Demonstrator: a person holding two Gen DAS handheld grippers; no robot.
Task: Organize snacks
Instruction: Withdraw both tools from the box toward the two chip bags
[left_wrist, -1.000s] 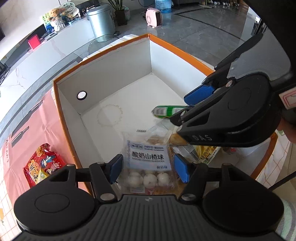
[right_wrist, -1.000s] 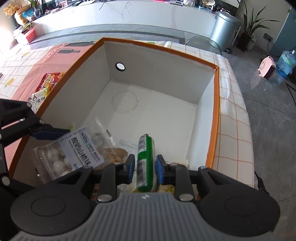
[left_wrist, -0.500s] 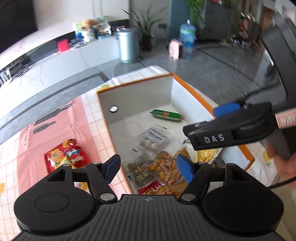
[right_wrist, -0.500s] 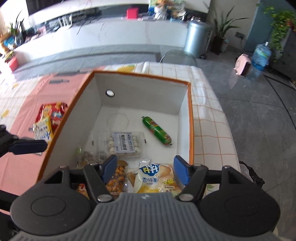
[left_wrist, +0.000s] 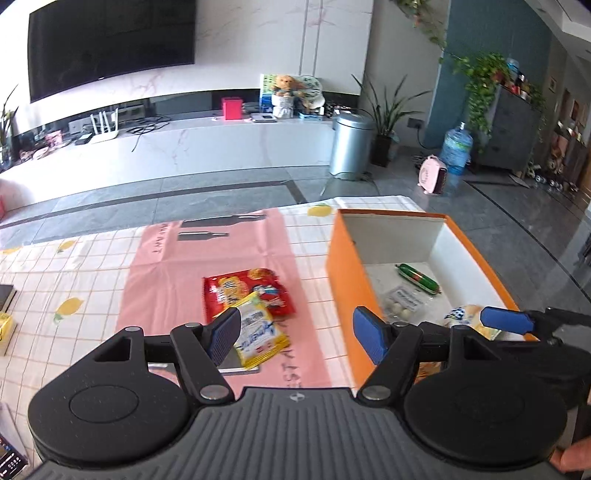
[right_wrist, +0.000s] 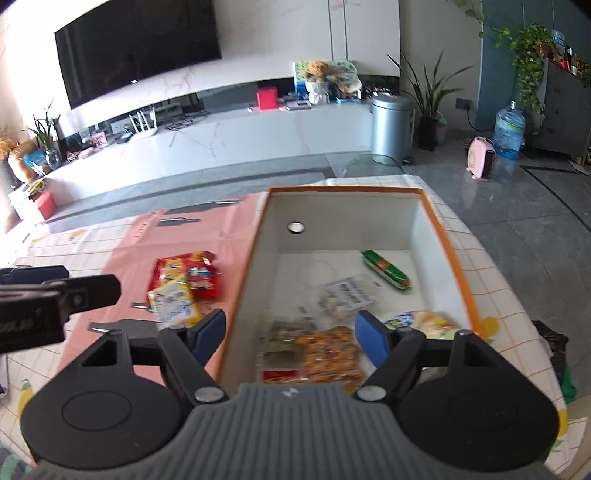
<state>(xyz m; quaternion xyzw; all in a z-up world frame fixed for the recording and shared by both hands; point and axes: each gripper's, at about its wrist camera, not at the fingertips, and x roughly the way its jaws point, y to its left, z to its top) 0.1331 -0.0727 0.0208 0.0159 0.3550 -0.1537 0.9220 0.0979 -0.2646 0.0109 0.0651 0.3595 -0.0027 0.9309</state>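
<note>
The bench wears a white checked cloth with lemon prints, and a pink mat lies over its middle. On the mat, ahead of the left hand-held gripper, a red snack bag lies flat with a yellow packet overlapping its near edge. To their right stands the orange box, open-topped.
</note>
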